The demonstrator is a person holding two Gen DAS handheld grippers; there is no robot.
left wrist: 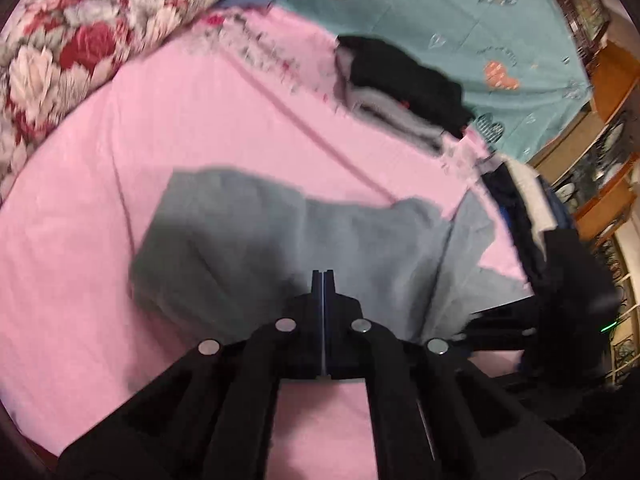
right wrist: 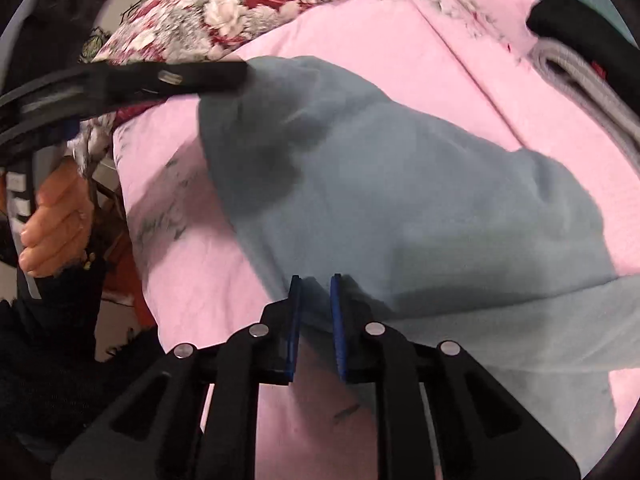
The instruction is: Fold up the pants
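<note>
Grey-blue pants [left wrist: 280, 240] lie spread on a pink bed sheet [left wrist: 160, 120]. My left gripper [left wrist: 322, 276] hovers low over their near edge, its blue pads pressed together; no cloth shows between them. In the right wrist view the left gripper [right wrist: 240, 72] reaches in from the upper left, with its tip at the far corner of the pants [right wrist: 400, 200]. My right gripper [right wrist: 316, 280] points steeply down at the pants' near edge. Its blue pads [right wrist: 295, 320] stand a narrow gap apart, with cloth showing in the gap but not pinched.
A floral quilt [left wrist: 80, 40] bulges at the back left and a teal printed sheet [left wrist: 440, 8] lies behind. Folded black and grey clothes [left wrist: 400, 84] are stacked on the sheet, and another dark pile [left wrist: 528, 208] lies right. A person's hand [right wrist: 56, 220] holds the left tool.
</note>
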